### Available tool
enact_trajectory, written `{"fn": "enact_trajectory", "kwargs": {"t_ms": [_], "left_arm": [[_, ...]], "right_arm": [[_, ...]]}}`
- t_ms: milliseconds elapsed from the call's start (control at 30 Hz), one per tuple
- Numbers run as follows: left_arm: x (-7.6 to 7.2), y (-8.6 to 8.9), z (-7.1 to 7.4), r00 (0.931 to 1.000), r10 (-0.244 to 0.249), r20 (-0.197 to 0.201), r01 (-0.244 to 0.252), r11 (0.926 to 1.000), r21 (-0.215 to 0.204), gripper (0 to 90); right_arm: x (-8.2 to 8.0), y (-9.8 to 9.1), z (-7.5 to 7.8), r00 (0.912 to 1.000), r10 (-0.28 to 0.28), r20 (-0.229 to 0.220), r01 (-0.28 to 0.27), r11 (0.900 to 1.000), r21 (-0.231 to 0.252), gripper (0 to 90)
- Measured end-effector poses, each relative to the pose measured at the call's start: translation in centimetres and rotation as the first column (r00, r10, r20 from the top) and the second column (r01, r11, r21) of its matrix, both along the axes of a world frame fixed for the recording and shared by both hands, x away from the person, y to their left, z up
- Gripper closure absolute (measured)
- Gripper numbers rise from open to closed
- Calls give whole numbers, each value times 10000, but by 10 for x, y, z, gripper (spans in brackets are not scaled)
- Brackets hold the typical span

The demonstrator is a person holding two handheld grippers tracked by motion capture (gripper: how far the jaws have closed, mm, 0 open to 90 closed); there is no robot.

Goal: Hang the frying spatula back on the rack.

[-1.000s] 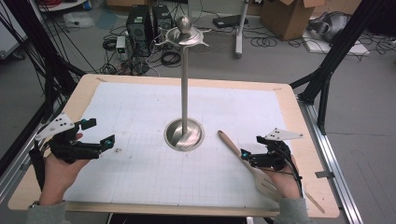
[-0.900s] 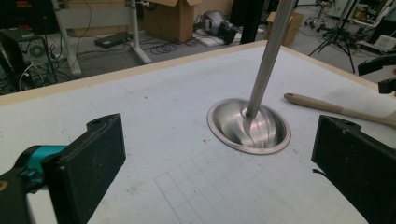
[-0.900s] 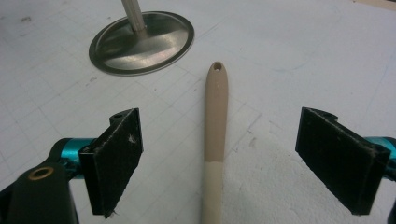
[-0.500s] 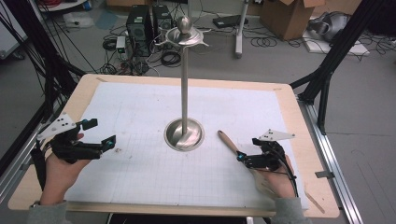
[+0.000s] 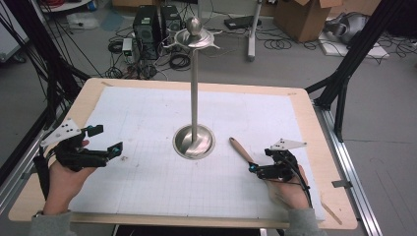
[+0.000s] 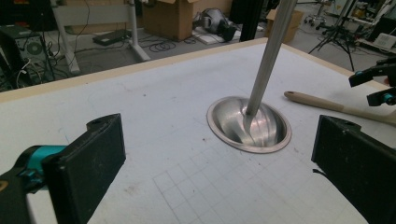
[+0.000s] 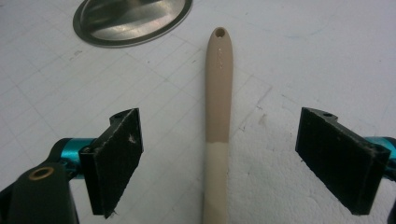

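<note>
Since the earlier frames, right gripper (image 5: 256, 168) brought forward and inward along the wooden spatula (image 5: 240, 149), now over the shaft so that the blade end sits hidden under the hand; left gripper (image 5: 109, 141) unmoved. In the high view, spatula lying flat on the white grid sheet (image 5: 147, 118) of the bench (image 5: 314, 128), handle tip pointing toward 11 o'clock, just off the 4 o'clock side of the metal stand's round base (image 5: 194, 142), near it but not touching. In the right gripper view, jaws spread wide on either side of the handle (image 7: 218, 84), pads clear of the wood with open sheet showing on both sides; nothing gripped. Handle with a small hole at its far tip, darker tan on the far part, paler nearer the camera. Left gripper at 9 o'clock from the base, well apart from it, also wide open and empty, aimed across the sheet at the stand; in its own view the base (image 6: 250, 125) and slanting pole between the two black pads, the spatula (image 6: 327, 105) beyond at the right. Pole (image 5: 194, 88) rising upright from the base to a flanged top with a ball.
</note>
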State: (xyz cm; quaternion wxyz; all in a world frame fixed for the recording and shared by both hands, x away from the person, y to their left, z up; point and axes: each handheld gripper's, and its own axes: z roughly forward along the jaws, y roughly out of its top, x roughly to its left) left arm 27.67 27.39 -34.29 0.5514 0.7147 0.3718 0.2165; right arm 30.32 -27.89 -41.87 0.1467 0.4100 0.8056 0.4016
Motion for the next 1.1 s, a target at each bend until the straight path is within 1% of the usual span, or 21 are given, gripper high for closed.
{"fn": "enact_trajectory", "kwargs": {"t_ms": [267, 367, 533, 600, 633, 667, 700, 800, 967, 1000, 1100], "left_arm": [[2, -2, -1, 10000, -80, -36, 80, 9999, 71, 33], [2, -2, -1, 10000, -87, -50, 87, 9999, 52, 33], [2, -2, -1, 10000, -64, -48, 65, 9999, 92, 33], [3, -3, -2, 10000, -56, -50, 56, 10000, 73, 33], [3, -3, -2, 10000, -59, -57, 60, 9999, 85, 33], [3, -3, -2, 10000, -60, -62, 60, 9999, 91, 33], [3, -3, -2, 9999, -86, -79, 87, 9999, 113, 33], [3, -4, -3, 9999, -62, -85, 63, 10000, 62, 33], [3, -3, -2, 9999, -88, -72, 89, 9999, 100, 33], [3, -3, -2, 9999, -79, -72, 79, 9999, 89, 33], [3, -3, -2, 10000, -40, -79, 40, 10000, 29, 33]], "right_arm": [[-1, 0, -3, 9999, -90, -72, 89, 9998, -184, 146], [-1, 1, -7, 9999, -64, -131, 58, 9992, -391, 151], [-1, 1, -9, 9998, -73, -166, 66, 9989, -458, 158], [-3, 2, -11, 9999, -107, -74, 103, 9986, -511, 177], [-4, 2, -11, 9999, -134, 75, 138, 9984, -545, 198], [-5, 1, -12, 9998, -116, 186, 127, 9984, -553, 205], [-5, 1, -12, 9997, -137, 207, 148, 9984, -539, 205], [-6, 1, -15, 9998, -148, 135, 155, 9983, -564, 205], [-6, 2, -18, 9998, -201, 34, 202, 9977, -643, 212], [-6, 2, -18, 9999, -143, 80, 148, 9973, -716, 235], [-8, 3, -20, 9999, -127, 106, 134, 9973, -728, 259]]}}
